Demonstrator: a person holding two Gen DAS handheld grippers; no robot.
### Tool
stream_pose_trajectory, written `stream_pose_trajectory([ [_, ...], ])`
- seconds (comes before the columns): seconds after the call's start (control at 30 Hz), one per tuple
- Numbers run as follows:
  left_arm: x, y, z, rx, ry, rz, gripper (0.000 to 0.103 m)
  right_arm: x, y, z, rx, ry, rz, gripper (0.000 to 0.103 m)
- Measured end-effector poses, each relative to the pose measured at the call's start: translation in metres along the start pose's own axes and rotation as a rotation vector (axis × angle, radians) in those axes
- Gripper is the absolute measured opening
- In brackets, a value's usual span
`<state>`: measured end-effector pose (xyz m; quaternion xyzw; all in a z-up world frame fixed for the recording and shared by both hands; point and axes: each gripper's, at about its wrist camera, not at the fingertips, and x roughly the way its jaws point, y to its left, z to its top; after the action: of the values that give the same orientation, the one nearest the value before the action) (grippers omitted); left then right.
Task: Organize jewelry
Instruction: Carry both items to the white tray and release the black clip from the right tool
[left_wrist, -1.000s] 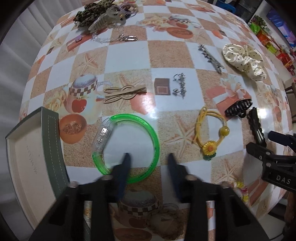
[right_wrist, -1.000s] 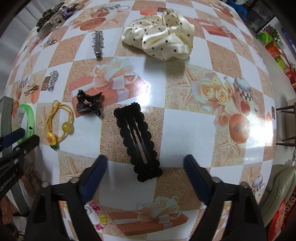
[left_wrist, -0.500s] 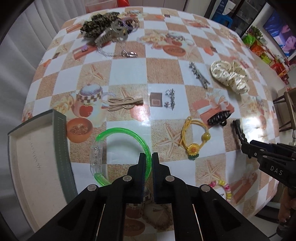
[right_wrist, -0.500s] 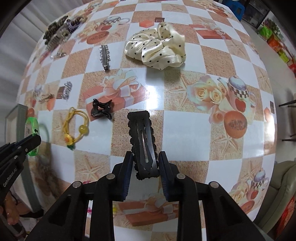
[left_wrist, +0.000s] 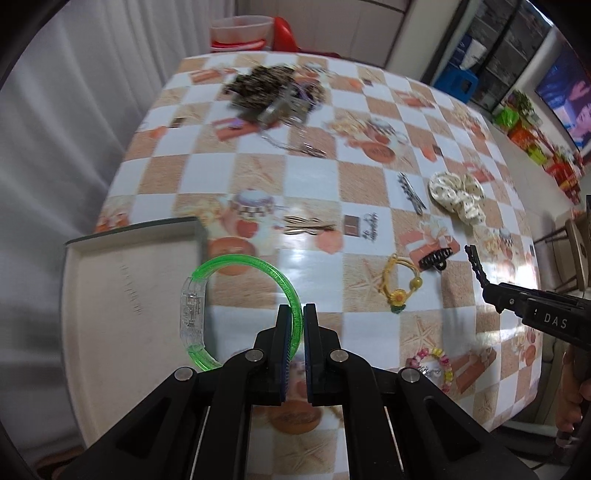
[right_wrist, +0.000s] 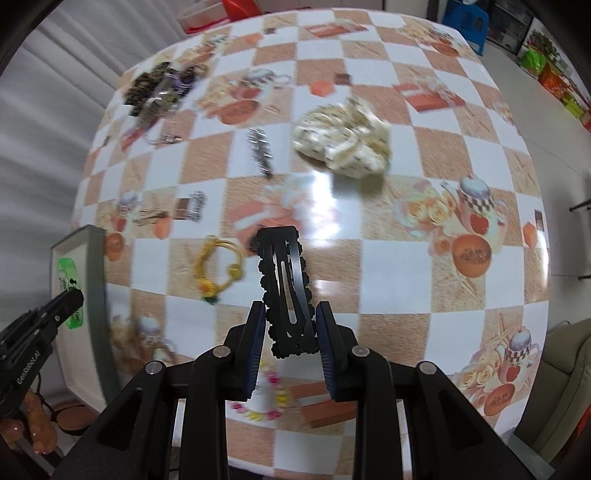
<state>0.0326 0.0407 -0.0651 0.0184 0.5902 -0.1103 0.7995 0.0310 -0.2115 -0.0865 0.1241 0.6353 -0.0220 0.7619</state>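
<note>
Above the checkered desk, both tongs grip jewelry.
Right tongs pinch a scalloped black clip, long axis pointing away; left tongs clamp a translucent green hoop bracelet.

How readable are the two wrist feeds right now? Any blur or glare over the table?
Left wrist view: the far pile of hair accessories is smeared by motion, while the green bracelet between the fingers stays sharp. Right wrist view: the whole tablecloth is blurred, with glare just below the cream scrunchie; only the held black hair clip reads crisply. Both views bend the table edges.
</note>
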Motion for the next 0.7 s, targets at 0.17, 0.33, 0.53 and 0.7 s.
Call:
stream_pose_trajectory([
  [0.17,-0.02,0.035,-0.01,-0.073,-0.027,0.027,0.011,-0.019,0.032,-0.003,-0.066,-0.012,0.048,0.03],
  [0.33,-0.031,0.073,-0.026,-0.146,-0.039,0.072,0.011,-0.022,0.09,0.003,-0.173,-0.015,0.099,0.03],
  [0.53,-0.03,0.12,-0.053,-0.252,-0.02,0.119,0.011,-0.014,0.164,0.005,-0.307,-0.001,0.153,0.03],
  [0.7,-0.016,0.145,-0.073,-0.309,0.01,0.152,0.011,0.001,0.22,0.004,-0.411,0.016,0.184,0.03],
])
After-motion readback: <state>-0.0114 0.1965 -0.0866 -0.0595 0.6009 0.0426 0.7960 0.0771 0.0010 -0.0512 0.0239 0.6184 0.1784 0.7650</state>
